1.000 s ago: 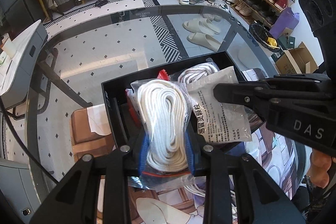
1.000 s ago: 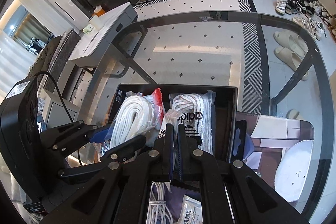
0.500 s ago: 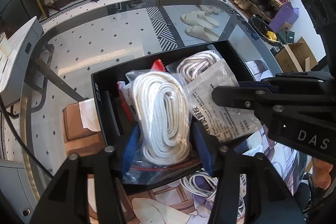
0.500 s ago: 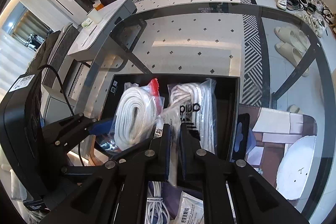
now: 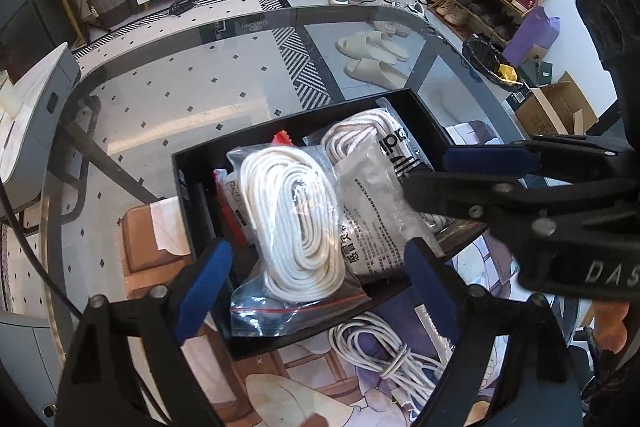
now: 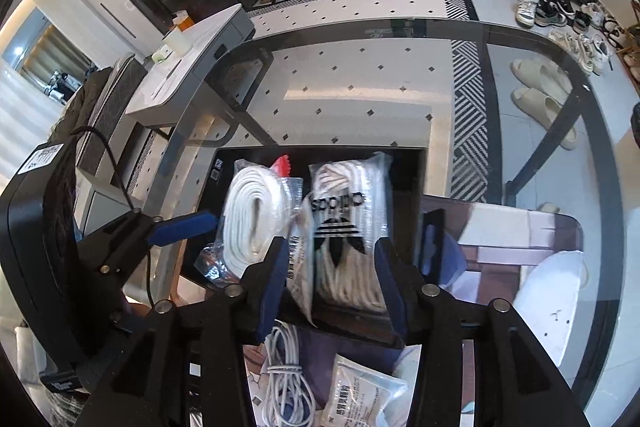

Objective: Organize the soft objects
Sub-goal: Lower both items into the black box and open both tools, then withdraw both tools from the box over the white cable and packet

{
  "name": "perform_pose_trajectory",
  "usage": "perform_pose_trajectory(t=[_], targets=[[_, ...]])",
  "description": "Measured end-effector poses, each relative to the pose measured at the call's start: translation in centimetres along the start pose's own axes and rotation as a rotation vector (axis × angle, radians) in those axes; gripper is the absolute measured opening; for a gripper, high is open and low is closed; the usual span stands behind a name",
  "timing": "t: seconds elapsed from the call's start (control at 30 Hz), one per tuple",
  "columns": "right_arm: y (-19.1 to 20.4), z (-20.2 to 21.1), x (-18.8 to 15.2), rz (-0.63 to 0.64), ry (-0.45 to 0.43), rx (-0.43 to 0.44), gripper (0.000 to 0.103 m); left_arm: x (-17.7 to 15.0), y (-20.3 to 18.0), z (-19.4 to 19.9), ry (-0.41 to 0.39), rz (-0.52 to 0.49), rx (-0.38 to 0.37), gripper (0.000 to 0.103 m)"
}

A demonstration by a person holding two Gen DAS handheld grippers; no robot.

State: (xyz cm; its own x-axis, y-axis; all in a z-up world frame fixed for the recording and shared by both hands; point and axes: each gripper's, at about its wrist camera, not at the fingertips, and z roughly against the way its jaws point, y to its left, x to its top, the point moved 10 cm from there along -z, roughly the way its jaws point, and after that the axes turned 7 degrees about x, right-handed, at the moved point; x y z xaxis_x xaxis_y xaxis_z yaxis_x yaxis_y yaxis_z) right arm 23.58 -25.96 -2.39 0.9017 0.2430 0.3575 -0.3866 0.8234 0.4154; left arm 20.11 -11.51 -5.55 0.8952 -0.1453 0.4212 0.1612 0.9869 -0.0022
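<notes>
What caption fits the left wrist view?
Open left claw above a bagged white rope in a black box on a glass table.

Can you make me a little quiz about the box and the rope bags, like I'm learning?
1. True or false: both grippers are open.
2. Which bag has a red strip along its end? A: white rope bag B: striped lace bag
3. Fill in: the loose cord bundle lies ____ the black box.

Key: 1 true: left gripper, right gripper. 2 A. 3 outside.
</notes>
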Motion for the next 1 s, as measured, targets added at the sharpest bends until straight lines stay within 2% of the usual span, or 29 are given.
perform_pose_trajectory(t=[0.03,0.13,0.27,0.4,0.6,1.0], targets=[[-0.2,0.3,0.0,-0.001,-0.006,-0.006,0.052,0.0,0.0,0.2,-0.010,-0.007,-0.003,0.099],[-0.5,1.2,-0.2,0.001,-0.024,-0.020,0.055,0.0,-0.1,0.8,-0.020,-0.018,0.010,0.099],[-0.3,2.5,-0.7,0.017,-0.051,-0.031,0.075,-0.3,0.0,1.5,-0.033,-0.019,0.019,0.103],[-0.3,3.6,-1.1,0.024,-0.063,-0.036,0.085,-0.8,0.0,2.0,-0.040,-0.017,0.029,0.103],[-0.2,4.3,-2.1,0.032,-0.056,-0.066,0.092,-1.5,0.4,2.9,-0.051,-0.009,0.040,0.103],[0.1,5.6,-4.4,0.045,-0.084,-0.108,0.092,-3.7,0.2,4.6,-0.074,-0.001,0.053,0.103]])
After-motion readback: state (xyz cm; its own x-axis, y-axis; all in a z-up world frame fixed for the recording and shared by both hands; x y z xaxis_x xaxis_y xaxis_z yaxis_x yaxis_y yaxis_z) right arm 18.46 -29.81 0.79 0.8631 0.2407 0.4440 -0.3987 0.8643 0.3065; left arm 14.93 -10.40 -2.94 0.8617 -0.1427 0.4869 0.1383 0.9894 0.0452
